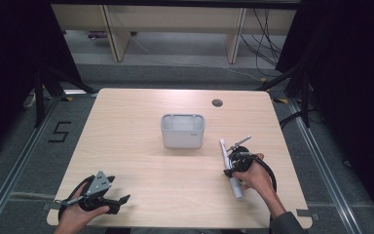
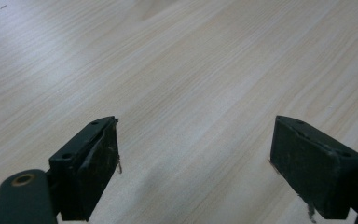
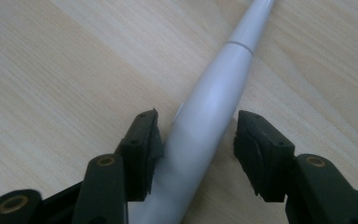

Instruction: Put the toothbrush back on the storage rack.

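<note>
right hand-held gripper [image 3: 196,135] half-open astride white toothbrush handle [image 3: 214,102], left pad touching, right pad just apart, on table [image 3: 51,70]

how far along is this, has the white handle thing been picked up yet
Not yet. The right tongs straddle the white handle, which lies on the table, with a gap at one pad. Lifting it remains, perhaps into the empty grey bin. The left tongs rest open.

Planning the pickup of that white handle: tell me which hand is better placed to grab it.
Right. The right tongs already straddle the white handle lying on the table, one pad close on each side. The left tongs sit open over bare wood at the near left corner, far from it.
</note>
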`<state>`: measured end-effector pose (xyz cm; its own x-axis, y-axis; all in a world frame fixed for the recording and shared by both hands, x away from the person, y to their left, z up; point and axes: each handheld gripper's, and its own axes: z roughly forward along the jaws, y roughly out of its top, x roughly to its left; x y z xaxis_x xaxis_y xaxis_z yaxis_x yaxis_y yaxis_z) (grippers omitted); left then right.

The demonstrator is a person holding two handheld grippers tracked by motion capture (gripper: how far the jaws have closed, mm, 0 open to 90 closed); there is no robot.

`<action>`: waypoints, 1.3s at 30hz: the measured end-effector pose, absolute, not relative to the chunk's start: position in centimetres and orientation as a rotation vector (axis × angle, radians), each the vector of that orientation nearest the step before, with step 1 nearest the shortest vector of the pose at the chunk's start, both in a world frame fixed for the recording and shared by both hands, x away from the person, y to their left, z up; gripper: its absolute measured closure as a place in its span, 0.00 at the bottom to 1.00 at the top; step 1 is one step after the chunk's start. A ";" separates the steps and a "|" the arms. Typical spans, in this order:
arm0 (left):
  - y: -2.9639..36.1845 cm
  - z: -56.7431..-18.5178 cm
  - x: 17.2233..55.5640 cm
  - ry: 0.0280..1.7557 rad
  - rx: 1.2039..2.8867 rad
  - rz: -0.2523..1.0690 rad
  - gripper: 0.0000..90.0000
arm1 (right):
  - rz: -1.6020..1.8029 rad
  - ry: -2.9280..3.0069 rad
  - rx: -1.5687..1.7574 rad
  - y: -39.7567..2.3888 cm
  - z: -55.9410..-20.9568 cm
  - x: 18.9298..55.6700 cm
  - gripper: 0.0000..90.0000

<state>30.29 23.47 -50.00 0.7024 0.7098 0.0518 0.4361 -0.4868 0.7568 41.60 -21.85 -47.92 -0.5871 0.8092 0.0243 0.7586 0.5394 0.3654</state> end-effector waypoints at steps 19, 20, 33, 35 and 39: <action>23.5 -49.9 30.2 0.863 2.159 0.465 0.17 | 0.333 2.734 1.281 -21.5 -47.6 42.9 0.70; 23.5 -50.0 30.3 0.869 2.156 0.466 0.17 | 0.315 2.739 1.277 -21.5 -47.6 43.1 0.71; 23.4 -49.9 30.2 0.866 2.157 0.467 0.17 | 0.188 2.791 1.237 -20.9 -47.4 43.6 0.73; 23.5 -49.9 30.3 0.862 2.170 0.471 0.17 | 0.147 2.808 1.230 -20.6 -47.2 43.7 0.73; 23.5 -49.9 30.2 0.862 2.163 0.470 0.17 | 0.121 2.821 1.182 -20.5 -47.3 43.9 0.73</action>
<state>30.25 23.48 -49.94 0.7062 0.7056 0.0583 0.4312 -0.4940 0.7550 43.91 -20.46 -47.28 -0.6990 0.7138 -0.0437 0.7075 0.6991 0.1039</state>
